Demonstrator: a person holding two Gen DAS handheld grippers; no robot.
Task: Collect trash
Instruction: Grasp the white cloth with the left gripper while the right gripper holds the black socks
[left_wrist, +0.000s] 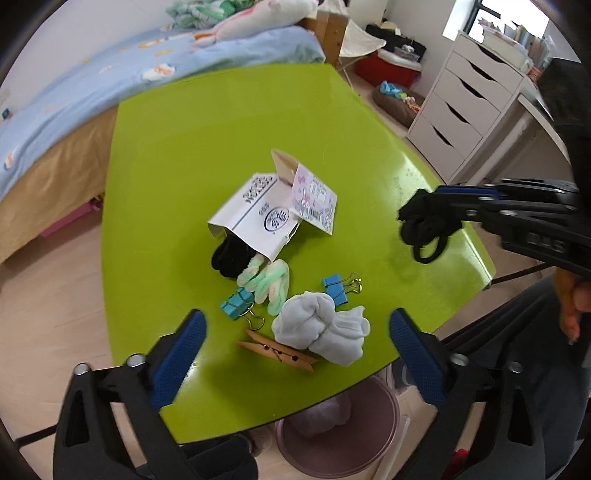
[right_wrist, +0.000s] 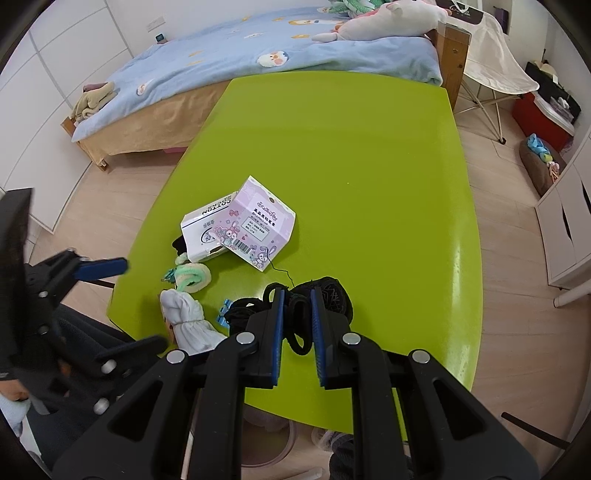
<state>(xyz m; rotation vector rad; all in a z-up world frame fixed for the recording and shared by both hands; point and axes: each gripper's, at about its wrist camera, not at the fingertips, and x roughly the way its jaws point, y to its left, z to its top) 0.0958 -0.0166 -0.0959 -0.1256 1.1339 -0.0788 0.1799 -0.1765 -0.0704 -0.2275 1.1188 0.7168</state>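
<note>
On the green table lie a white carton with a pink printed card leaning on it and a black sock at its open end. Nearer me are a green-and-white twisted sock, two blue binder clips, a wooden clothespin and a grey sock bundle. My left gripper hangs open above the grey bundle with its pads either side of it, apart from it. My right gripper is shut on a black fabric bundle, which it holds above the table's right part.
A pink bin stands on the floor under the table's near edge. A bed with a blue cover runs behind the table. White drawers stand at the right. A person's hand grips the right tool.
</note>
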